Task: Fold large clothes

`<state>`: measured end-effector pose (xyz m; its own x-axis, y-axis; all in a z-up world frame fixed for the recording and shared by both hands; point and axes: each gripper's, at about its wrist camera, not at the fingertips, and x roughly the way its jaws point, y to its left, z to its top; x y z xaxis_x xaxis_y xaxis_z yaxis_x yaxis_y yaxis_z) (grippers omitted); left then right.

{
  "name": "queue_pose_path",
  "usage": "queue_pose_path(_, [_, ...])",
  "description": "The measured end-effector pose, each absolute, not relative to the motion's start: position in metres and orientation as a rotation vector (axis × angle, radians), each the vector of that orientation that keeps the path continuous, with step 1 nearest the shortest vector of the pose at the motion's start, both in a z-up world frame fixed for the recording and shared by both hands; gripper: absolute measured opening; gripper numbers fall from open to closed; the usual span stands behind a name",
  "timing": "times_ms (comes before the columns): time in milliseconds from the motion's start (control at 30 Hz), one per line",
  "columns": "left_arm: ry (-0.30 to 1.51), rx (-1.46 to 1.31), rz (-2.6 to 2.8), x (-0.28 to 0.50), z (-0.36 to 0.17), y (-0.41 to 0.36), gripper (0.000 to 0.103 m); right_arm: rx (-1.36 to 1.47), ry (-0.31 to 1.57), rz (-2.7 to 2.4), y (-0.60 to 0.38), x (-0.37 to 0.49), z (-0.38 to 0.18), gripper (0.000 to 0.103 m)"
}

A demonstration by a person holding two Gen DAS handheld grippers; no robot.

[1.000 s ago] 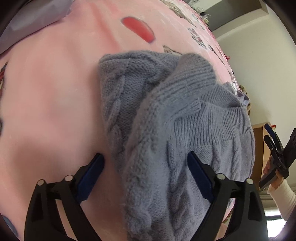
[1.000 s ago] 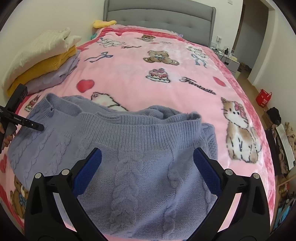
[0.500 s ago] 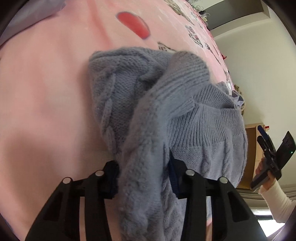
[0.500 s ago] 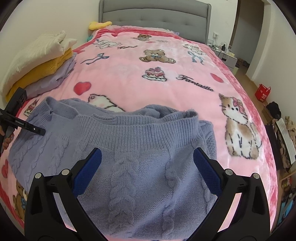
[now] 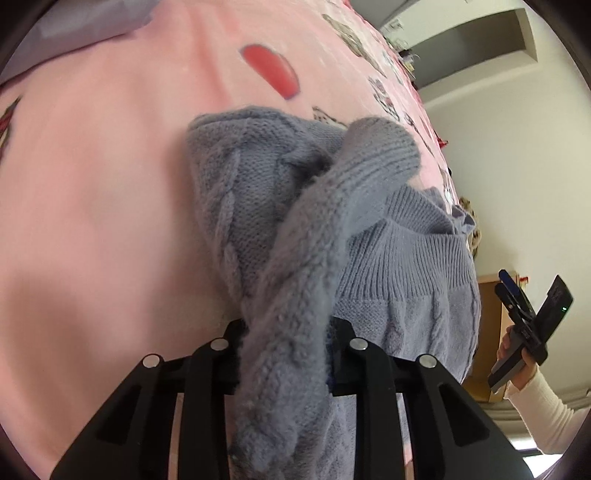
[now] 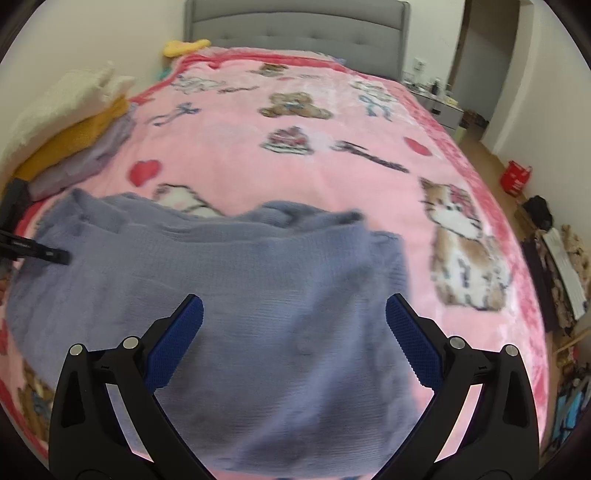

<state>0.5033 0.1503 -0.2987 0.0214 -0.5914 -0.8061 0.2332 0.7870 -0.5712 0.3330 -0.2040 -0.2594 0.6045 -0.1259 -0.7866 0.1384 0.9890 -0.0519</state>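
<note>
A grey-blue cable-knit sweater (image 6: pixel 229 291) lies partly folded on the pink bed blanket (image 6: pixel 332 177). In the left wrist view my left gripper (image 5: pixel 286 350) is shut on a sleeve of the sweater (image 5: pixel 295 302), which runs up between its jaws. The sweater body (image 5: pixel 406 280) lies to the right. My right gripper (image 6: pixel 293 339) is open and empty, hovering above the sweater's near part. The left gripper also shows at the sweater's left edge in the right wrist view (image 6: pixel 40 253). The right gripper appears at the far right of the left wrist view (image 5: pixel 517 317).
A stack of folded clothes (image 6: pixel 70 133), white, yellow and lilac, sits at the bed's left edge. A grey headboard (image 6: pixel 295 26) is at the far end. A red bin (image 6: pixel 515 177) and clutter on the floor (image 6: pixel 554 258) lie to the right of the bed.
My left gripper closed on the sweater sleeve over the last second. My right gripper stayed open and moved slightly; its view is now blurred.
</note>
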Motion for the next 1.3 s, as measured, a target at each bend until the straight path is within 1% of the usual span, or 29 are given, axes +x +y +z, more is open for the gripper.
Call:
queue_pose_path(167, [1.422, -0.280, -0.634, 0.501, -0.299, 0.148, 0.026, -0.019, 0.967, -0.172, -0.256, 0.340, -0.279, 0.095])
queue_pose_path(233, [1.425, -0.280, -0.627, 0.502, -0.299, 0.146, 0.026, -0.025, 1.025, -0.175, -0.279, 0.347, -0.296, 0.095])
queue_pose_path(333, [1.432, -0.285, -0.611, 0.501, -0.299, 0.146, 0.026, 0.022, 1.083, -0.145, -0.300, 0.356, -0.316, 0.095])
queue_pose_path(433, [1.439, -0.277, -0.599, 0.503, -0.300, 0.141, 0.027, 0.083, 1.159, -0.085, -0.314, 0.368, -0.337, 0.090])
queue_pose_path(467, [1.443, -0.274, -0.596, 0.504, -0.300, 0.139, 0.027, 0.116, 1.177, -0.053, -0.316, 0.371, -0.342, 0.085])
queue_pose_path(500, [1.445, -0.269, -0.593, 0.505, -0.300, 0.134, 0.028, 0.141, 1.186, -0.034, -0.317, 0.372, -0.345, 0.084])
queue_pose_path(667, [1.461, -0.245, -0.588, 0.508, -0.303, 0.126, 0.033, 0.281, 1.243, 0.013, -0.322, 0.379, -0.360, 0.084])
queue_pose_path(767, [1.486, -0.261, -0.590, 0.512, -0.308, 0.125, 0.040, 0.376, 1.279, 0.030, -0.325, 0.382, -0.367, 0.085])
queue_pose_path(833, [1.512, -0.287, -0.602, 0.516, -0.312, 0.122, 0.051, 0.402, 1.277, 0.052, -0.322, 0.385, -0.367, 0.080])
queue_pose_path(867, [1.526, -0.295, -0.606, 0.518, -0.315, 0.121, 0.054, 0.398, 1.269, 0.066, -0.320, 0.386, -0.365, 0.080])
queue_pose_path(900, [1.543, -0.309, -0.620, 0.521, -0.317, 0.118, 0.062, 0.382, 1.269, 0.077, -0.316, 0.387, -0.364, 0.080])
queue_pose_path(933, [1.556, -0.332, -0.641, 0.523, -0.318, 0.116, 0.076, 0.384, 1.275, 0.091, -0.313, 0.389, -0.364, 0.080])
queue_pose_path(967, [1.567, -0.354, -0.666, 0.525, -0.319, 0.114, 0.082, 0.393, 1.279, 0.099, -0.313, 0.391, -0.364, 0.080])
queue_pose_path(1000, [1.573, -0.357, -0.675, 0.527, -0.320, 0.111, 0.085, 0.396, 1.278, 0.097, -0.313, 0.392, -0.364, 0.078])
queue_pose_path(1033, [1.580, -0.331, -0.663, 0.528, -0.321, 0.105, 0.085, 0.386, 1.280, 0.097, -0.311, 0.392, -0.364, 0.069])
queue_pose_path(1067, [1.576, -0.310, -0.661, 0.527, -0.321, 0.101, 0.085, 0.371, 1.280, 0.090, -0.310, 0.393, -0.363, 0.057])
queue_pose_path(1100, [1.566, -0.278, -0.661, 0.525, -0.321, 0.097, 0.085, 0.351, 1.275, 0.081, -0.309, 0.392, -0.362, 0.048])
queue_pose_path(1167, [1.547, -0.222, -0.655, 0.522, -0.320, 0.092, 0.076, 0.339, 1.269, 0.090, -0.308, 0.390, -0.358, 0.036])
queue_pose_path(1200, [1.543, -0.222, -0.648, 0.521, -0.319, 0.093, 0.061, 0.326, 1.267, 0.090, -0.309, 0.388, -0.356, 0.031])
queue_pose_path(1233, [1.538, -0.247, -0.639, 0.522, -0.319, 0.097, 0.043, 0.306, 1.264, 0.087, -0.307, 0.387, -0.354, 0.030])
queue_pose_path(1267, [1.530, -0.294, -0.641, 0.522, -0.319, 0.102, 0.034, 0.293, 1.261, 0.081, -0.305, 0.386, -0.352, 0.028])
queue_pose_path(1300, [1.519, -0.314, -0.635, 0.520, -0.318, 0.104, 0.032, 0.281, 1.256, 0.071, -0.305, 0.384, -0.350, 0.027])
